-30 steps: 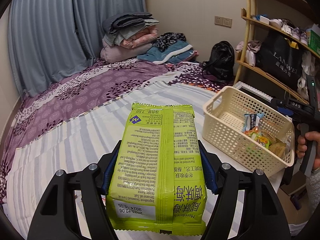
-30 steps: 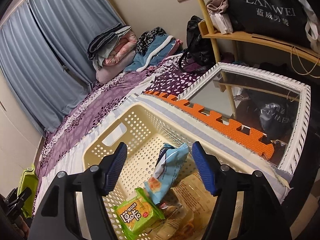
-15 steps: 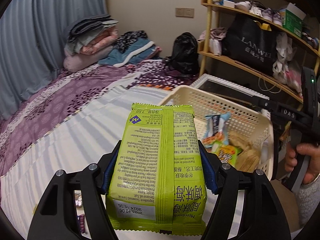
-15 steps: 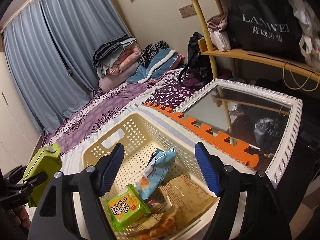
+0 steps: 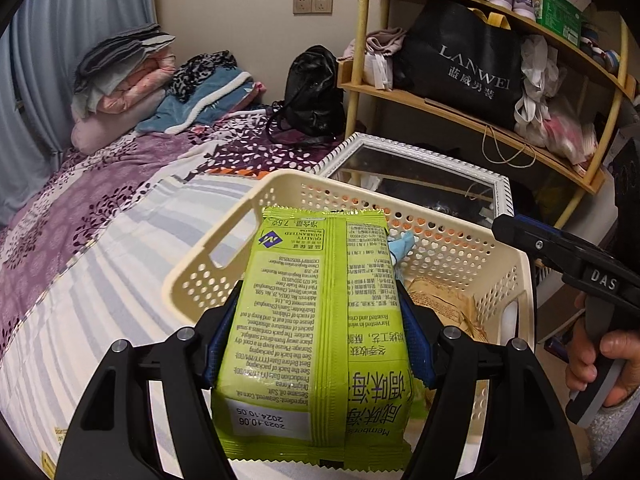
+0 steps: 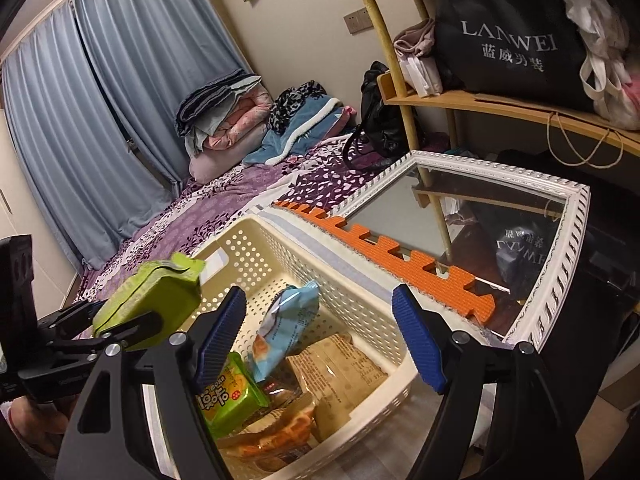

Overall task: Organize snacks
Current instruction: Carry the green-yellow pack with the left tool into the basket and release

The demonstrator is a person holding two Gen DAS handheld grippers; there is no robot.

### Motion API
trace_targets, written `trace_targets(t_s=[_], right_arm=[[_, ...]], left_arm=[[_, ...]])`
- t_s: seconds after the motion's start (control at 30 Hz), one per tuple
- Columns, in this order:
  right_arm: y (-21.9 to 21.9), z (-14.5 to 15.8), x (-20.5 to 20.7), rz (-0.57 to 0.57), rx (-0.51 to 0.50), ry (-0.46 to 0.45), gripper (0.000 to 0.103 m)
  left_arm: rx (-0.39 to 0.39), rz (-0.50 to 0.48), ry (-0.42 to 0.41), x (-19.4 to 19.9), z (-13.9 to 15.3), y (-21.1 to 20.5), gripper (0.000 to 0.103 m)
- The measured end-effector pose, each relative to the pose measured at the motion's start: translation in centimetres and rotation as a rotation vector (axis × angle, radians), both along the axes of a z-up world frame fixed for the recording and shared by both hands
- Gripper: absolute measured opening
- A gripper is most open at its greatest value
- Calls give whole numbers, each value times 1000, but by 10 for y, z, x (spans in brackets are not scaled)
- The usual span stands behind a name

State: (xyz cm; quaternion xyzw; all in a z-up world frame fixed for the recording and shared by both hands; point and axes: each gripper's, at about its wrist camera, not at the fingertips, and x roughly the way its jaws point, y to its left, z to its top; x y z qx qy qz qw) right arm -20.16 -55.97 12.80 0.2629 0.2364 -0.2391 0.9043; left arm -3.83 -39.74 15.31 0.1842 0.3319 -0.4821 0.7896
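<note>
My left gripper [image 5: 316, 332] is shut on a lime-green seaweed snack pack [image 5: 316, 320] and holds it over the near rim of the cream perforated basket [image 5: 208, 268]. In the right wrist view the same pack [image 6: 148, 300] hangs at the basket's left edge [image 6: 256, 248]. My right gripper [image 6: 320, 340] is open and empty above the basket. Inside lie a light-blue snack bag [image 6: 288, 328], a green noodle pack [image 6: 228, 400], a tan packet [image 6: 344, 368] and an orange-printed packet [image 6: 276, 436].
The basket stands on a bed with a striped and purple floral cover [image 5: 100, 216]. A white-framed mirror [image 6: 480, 208] and an orange foam mat [image 6: 400, 264] lie beyond it. Wooden shelves with a black LANWEI bag [image 5: 464, 68] stand at right. Folded bedding [image 5: 124, 76] is piled far back.
My left gripper has carried the green pack to the right, from beside the basket to over its rim. My right gripper has pulled back and up a little, staying open.
</note>
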Motion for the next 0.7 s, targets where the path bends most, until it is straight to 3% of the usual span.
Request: trace_targets(t_s=[0.1,0.17,0.6,0.7], right_arm=[[-1,-2,-1,-1,5,1,75],[-3,-4,-1,-2,11,1,75],[1,-7,7,19,24,4,75],[4,-6,9,22,23,3,81]], left_arm=[[9,-19,13,1,-6,-9,76],[12,-15,6,0,-8,-11,93],[31,39,0,14,-11,4,94],[33,47,-5,15,-8,7,95]])
